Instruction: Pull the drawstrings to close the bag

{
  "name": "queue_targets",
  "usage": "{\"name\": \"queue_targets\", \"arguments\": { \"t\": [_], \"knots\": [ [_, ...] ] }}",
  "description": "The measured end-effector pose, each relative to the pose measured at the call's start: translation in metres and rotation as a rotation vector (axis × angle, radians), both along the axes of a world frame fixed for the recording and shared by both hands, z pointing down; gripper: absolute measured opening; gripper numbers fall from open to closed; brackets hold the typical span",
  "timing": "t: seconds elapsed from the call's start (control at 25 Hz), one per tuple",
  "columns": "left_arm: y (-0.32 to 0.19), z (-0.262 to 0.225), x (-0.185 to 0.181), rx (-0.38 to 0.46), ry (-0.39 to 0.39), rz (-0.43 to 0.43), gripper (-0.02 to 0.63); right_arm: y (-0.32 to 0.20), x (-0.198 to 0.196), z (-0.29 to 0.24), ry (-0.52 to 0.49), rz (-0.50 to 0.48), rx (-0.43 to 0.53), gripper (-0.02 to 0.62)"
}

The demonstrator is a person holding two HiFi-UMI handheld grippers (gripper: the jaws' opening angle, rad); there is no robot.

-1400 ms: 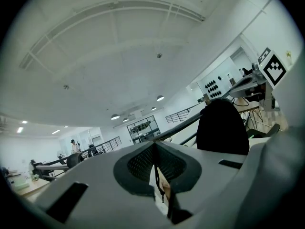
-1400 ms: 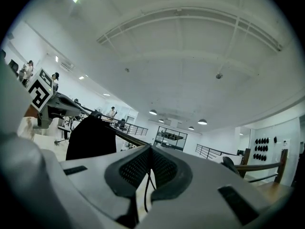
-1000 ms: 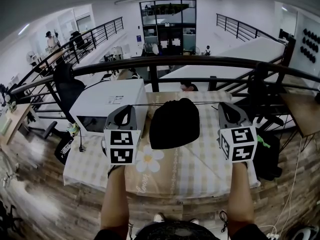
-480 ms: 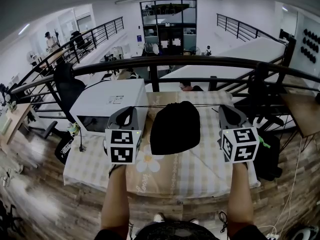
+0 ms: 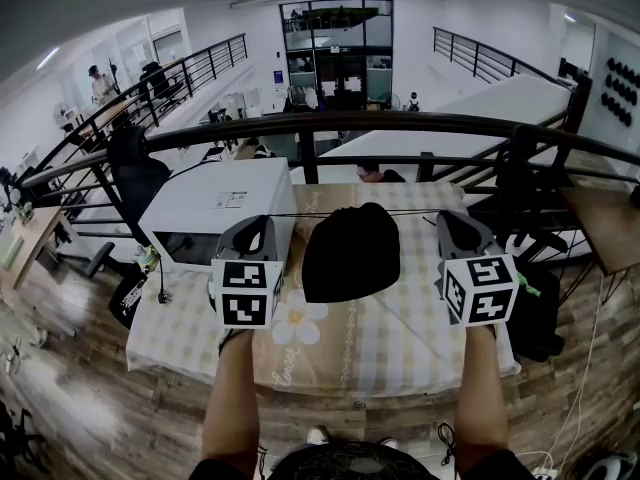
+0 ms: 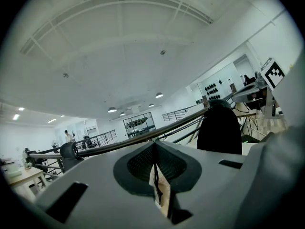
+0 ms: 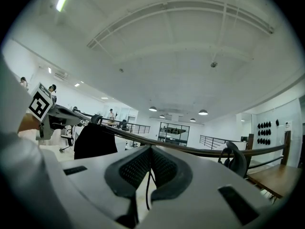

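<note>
The black bag (image 5: 350,253) sits in the middle of the checked surface (image 5: 400,338), between the 2 tools. The left tool (image 5: 252,226) pinches the left string (image 5: 285,212) tight. The right tool (image 5: 452,224) pinches the right string (image 5: 420,208) tight. Both strings run straight out sideways from the far end of the bag.

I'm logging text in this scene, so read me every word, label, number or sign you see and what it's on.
No text reads clearly.
The label on the white box: print too small to read.
A faint script on the checked tablecloth, below the flower print: too blurred.
The blue sign on the far wall: too small.
The left marker cube and right marker cube: black-and-white patterns, no letters.
</note>
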State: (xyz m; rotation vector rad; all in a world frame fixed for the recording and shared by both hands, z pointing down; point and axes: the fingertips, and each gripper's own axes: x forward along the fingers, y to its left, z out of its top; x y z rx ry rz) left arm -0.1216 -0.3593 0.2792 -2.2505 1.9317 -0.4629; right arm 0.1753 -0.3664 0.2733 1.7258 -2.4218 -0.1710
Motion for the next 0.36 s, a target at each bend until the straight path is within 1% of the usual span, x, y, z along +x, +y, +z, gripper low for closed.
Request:
{"name": "queue_targets", "arguments": {
  "t": [0.36],
  "knots": [
    [0.001, 0.0015, -0.0007, -0.002, -0.003, 0.0, 0.029, 0.0009, -0.0009, -0.0008, 0.008, 0.0, 0.004, 0.021]
  ]
}}
